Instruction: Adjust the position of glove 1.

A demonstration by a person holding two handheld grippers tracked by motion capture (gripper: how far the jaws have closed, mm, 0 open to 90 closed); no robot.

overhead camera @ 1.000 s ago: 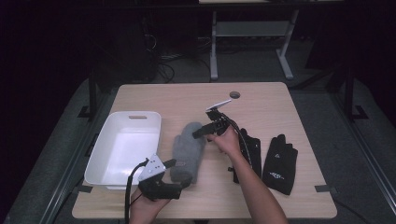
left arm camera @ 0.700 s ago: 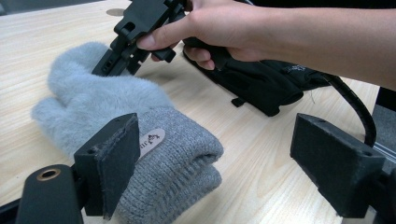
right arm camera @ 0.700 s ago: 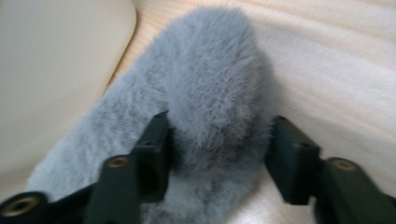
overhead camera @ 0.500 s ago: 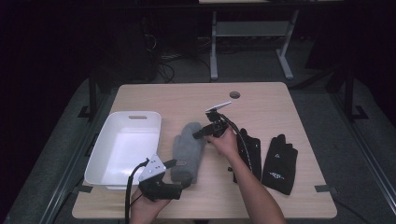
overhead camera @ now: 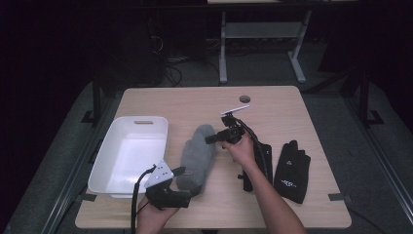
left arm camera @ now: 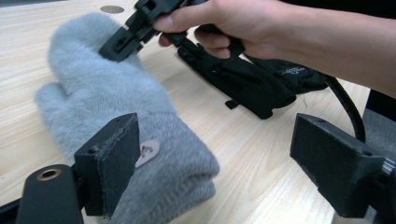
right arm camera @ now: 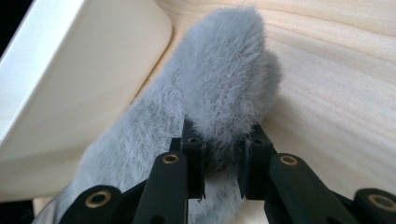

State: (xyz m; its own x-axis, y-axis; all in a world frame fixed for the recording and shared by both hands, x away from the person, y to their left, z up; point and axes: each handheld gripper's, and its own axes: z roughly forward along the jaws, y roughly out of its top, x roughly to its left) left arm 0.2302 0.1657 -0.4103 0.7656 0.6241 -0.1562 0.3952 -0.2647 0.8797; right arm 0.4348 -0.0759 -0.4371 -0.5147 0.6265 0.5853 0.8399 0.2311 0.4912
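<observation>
Mitten (overhead camera: 197, 156): grey fleece, soft, light, floppy, non-fragile. R gripper (right arm camera: 223, 161) jaws just closed, pinching fingertip end; best hold there or cuff. L gripper (left arm camera: 224, 172) wide open, empty, straddling cuff.

I am looking down on a light wooden table (overhead camera: 272, 105) with a round cable hole (overhead camera: 245, 99) near its far edge. A white rectangular plastic bin (overhead camera: 113, 155) is sitting at its left side. A fuzzy grey mitten (overhead camera: 197, 153) is lying beside it, and two black gloves (overhead camera: 291, 170) are resting flat, side by side, toward the right.
</observation>
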